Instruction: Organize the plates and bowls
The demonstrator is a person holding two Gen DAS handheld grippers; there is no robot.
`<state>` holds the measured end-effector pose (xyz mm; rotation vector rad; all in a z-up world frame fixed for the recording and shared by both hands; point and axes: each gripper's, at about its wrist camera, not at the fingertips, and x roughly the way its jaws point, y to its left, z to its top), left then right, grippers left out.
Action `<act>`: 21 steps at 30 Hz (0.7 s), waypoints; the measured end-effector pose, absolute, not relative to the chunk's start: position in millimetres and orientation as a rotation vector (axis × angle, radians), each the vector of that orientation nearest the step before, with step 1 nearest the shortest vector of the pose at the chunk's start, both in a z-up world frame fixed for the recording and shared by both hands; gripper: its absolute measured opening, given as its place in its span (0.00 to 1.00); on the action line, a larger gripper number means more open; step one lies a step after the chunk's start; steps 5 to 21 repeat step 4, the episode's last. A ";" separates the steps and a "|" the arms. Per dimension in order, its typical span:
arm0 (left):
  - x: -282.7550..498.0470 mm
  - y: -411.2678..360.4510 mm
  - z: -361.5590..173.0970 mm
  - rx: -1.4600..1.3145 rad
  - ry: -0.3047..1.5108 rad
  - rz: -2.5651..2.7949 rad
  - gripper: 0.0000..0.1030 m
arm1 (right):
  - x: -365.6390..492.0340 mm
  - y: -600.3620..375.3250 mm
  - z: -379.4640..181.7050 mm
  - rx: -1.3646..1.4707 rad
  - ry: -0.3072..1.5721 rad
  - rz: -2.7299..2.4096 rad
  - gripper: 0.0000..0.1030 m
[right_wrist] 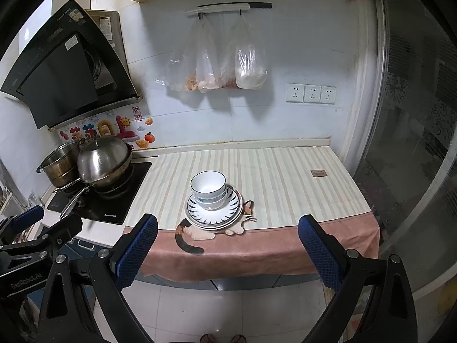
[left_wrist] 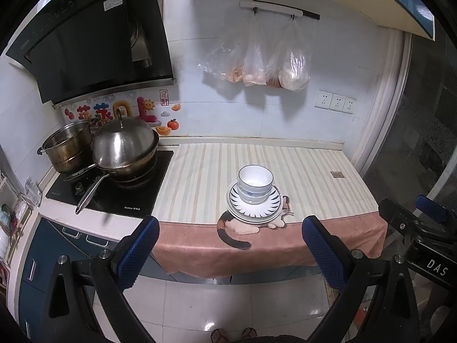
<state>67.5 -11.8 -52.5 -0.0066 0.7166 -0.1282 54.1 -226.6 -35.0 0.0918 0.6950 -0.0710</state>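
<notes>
We held both tools back from the counter, the left gripper [left_wrist: 230,245] and the right gripper [right_wrist: 228,243] each with its blue fingers [left_wrist: 137,253] spread wide, gripping and touching nothing. Ahead of the fingers and between their tips sat the stacked bowls [left_wrist: 255,183], nested upright on the stacked plates [left_wrist: 254,207], whose top plate bore dark radiating stripes; the upper bowl looked empty. The stack rested near the front edge of the striped cloth [left_wrist: 308,168], partly covering a cat picture [left_wrist: 234,230].
</notes>
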 end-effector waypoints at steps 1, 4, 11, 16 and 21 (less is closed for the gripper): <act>68.0 -11.6 -52.4 -0.006 0.716 -0.129 0.99 | 53.8 -227.0 -35.0 0.091 0.695 -0.072 0.98; 67.9 -11.9 -52.4 -0.006 0.718 -0.129 0.99 | 53.9 -227.0 -35.3 0.091 0.696 -0.073 0.98; 67.9 -11.9 -52.4 -0.006 0.718 -0.129 0.99 | 53.9 -227.0 -35.3 0.091 0.696 -0.073 0.98; 67.9 -11.9 -52.4 -0.006 0.718 -0.129 0.99 | 53.9 -227.0 -35.3 0.091 0.696 -0.073 0.98; 67.9 -11.9 -52.4 -0.006 0.718 -0.129 0.99 | 53.9 -227.0 -35.3 0.091 0.696 -0.073 0.98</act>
